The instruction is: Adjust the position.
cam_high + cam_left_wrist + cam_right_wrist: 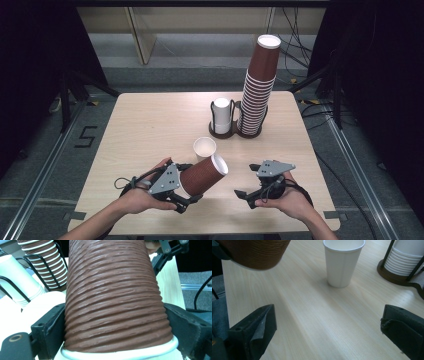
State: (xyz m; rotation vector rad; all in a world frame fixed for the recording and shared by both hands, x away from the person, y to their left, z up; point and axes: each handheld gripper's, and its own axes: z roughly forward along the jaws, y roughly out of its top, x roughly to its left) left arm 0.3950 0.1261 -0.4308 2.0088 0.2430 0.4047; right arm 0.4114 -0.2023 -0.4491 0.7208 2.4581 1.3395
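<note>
The bench (150, 125) is a pale wood-grain top, bare but for the cups, on a grey floor with dark curtains at both sides and cables trailing past its far right corner. The landmark is the tall stack of brown ribbed cups (258, 90) in its black wire holder at the far middle of the bench. Touching that stack's left side, a second ring of the holder keeps a short stack of white cups (222, 115). Nearer the person than the tall stack and a little to its left, a single white cup (204, 148) stands upright, mouth up.

Nearer again, the left hand-held gripper (186, 192) is clamped around the base end of one brown ribbed cup (204, 175), which lies tilted above the bench with its white rim toward the tall stack. The right hand-held gripper (245, 195), nearer than the stack and slightly right of it, has its jaws wide apart with nothing between them.

The likely step is joining the brown cup with the white one. Bring the brown cup upright first, squeeze gently so the paper wall does not buckle, and use the free gripper to steady the white cup.
</note>
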